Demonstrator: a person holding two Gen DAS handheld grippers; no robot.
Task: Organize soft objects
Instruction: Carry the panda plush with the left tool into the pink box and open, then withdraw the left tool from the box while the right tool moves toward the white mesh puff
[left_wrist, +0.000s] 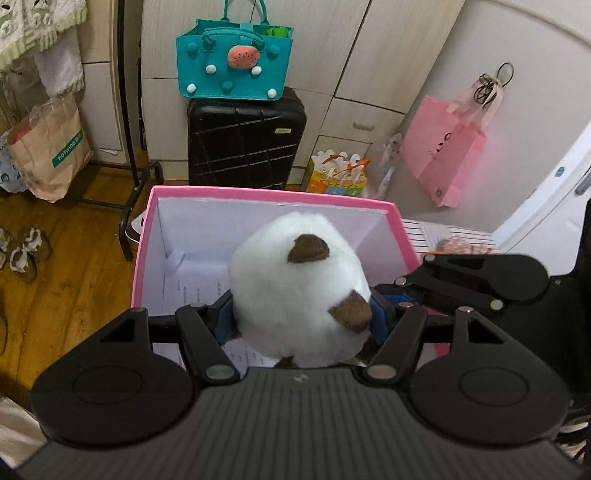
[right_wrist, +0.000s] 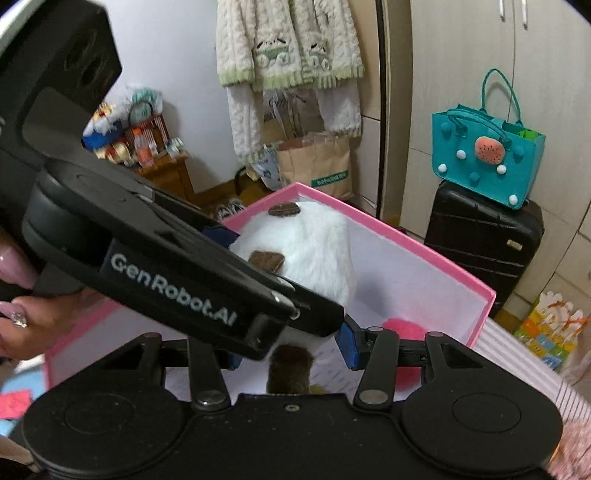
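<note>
A white plush toy with brown ears is held over the open pink box. My left gripper is shut on the plush toy, its blue pads pressing both sides. In the right wrist view the plush toy hangs above the pink box, and the left gripper body crosses in front. My right gripper stands open just behind the toy, its blue fingertip showing at right; a brown tail hangs between its jaws, untouched. A pink soft ball lies inside the box.
A black suitcase with a teal felt bag on top stands behind the box. A pink paper bag hangs at right, a brown paper bag at left. A striped surface holds the box.
</note>
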